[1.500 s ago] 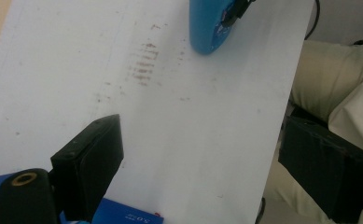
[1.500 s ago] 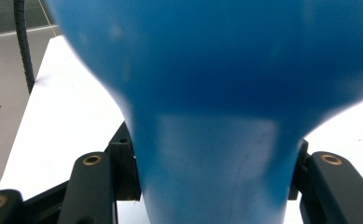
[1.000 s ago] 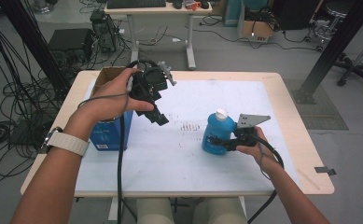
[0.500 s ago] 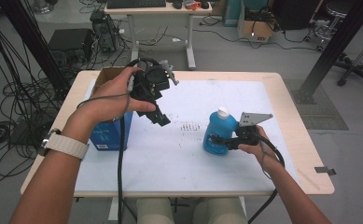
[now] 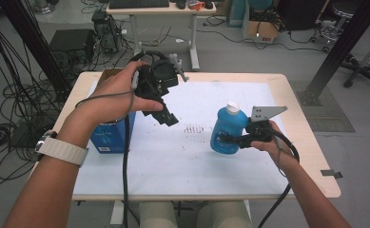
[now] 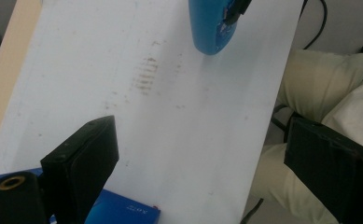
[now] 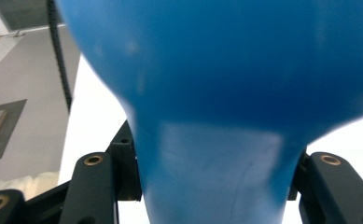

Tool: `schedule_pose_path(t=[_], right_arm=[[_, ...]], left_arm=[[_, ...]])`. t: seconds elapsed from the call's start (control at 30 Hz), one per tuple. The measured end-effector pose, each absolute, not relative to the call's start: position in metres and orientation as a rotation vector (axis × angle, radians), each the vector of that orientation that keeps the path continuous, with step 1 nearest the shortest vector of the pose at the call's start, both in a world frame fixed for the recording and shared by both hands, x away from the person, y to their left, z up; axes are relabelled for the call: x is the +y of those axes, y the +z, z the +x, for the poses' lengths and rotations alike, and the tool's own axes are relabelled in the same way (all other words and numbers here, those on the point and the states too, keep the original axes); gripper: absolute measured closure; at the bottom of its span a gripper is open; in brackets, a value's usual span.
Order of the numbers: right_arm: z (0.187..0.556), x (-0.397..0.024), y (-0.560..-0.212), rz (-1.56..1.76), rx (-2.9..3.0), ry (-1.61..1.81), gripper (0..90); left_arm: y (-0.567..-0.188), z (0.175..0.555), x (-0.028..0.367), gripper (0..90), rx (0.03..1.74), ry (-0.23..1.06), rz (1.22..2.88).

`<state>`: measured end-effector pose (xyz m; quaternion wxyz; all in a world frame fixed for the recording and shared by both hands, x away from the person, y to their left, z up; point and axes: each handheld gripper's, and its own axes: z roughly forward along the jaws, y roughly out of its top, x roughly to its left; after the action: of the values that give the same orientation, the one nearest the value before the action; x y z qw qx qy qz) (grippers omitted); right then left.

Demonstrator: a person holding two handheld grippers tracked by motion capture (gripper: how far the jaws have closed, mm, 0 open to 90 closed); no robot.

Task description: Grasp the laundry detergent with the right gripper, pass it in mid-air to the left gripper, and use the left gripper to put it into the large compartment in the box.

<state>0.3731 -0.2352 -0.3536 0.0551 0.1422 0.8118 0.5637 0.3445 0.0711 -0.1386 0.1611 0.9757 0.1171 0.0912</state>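
White table mat (image 5: pixel 182 161); right claw (image 5: pixel 226 139) clamped on unlabelled blue bottle (image 5: pixel 225 129), left claw (image 5: pixel 166 115) spread, empty.

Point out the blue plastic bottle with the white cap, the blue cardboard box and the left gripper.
blue plastic bottle with the white cap (image 5: pixel 226 130), high view, on its body.
blue cardboard box (image 5: pixel 107 137), high view, on its front face.
left gripper (image 5: pixel 168 118), high view, between its fingertips.

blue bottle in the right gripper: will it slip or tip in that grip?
The blue bottle looks like smooth plastic, so probably somewhat slippery. The right gripper is shut on its narrower part below a wider bulge, which likely checks sliding. It hangs tilted with its white cap uppermost, so it may swing.
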Motion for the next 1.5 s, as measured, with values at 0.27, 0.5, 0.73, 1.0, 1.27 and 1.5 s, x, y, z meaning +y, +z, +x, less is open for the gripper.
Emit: schedule_pose_path(t=[0.27,0.5,0.73,1.0,1.27,1.5], right_arm=[[0.361,-0.230,-0.329,0.375,2.546,1.721,43.0],[0.351,-0.225,-0.307,0.271,2.602,1.757,43.0],[0.343,-0.222,-0.294,0.202,2.619,1.766,42.9],[0.339,-0.213,-0.289,0.079,2.632,1.758,42.9],[0.340,-0.201,-0.287,-0.018,2.660,1.721,42.9],[0.340,-0.187,-0.291,-0.008,2.676,1.714,42.9]], left_arm=[[-0.132,0.337,0.061,9.4,0.328,0.242,2.795],[-0.126,0.330,0.054,9.0,0.277,0.210,2.780],[-0.122,0.325,0.049,6.7,0.222,0.183,2.763],[-0.119,0.321,0.039,6.1,0.191,0.156,2.762],[-0.123,0.321,0.034,6.1,0.157,0.091,2.766],[-0.128,0.323,0.033,6.1,0.149,0.064,2.756]])
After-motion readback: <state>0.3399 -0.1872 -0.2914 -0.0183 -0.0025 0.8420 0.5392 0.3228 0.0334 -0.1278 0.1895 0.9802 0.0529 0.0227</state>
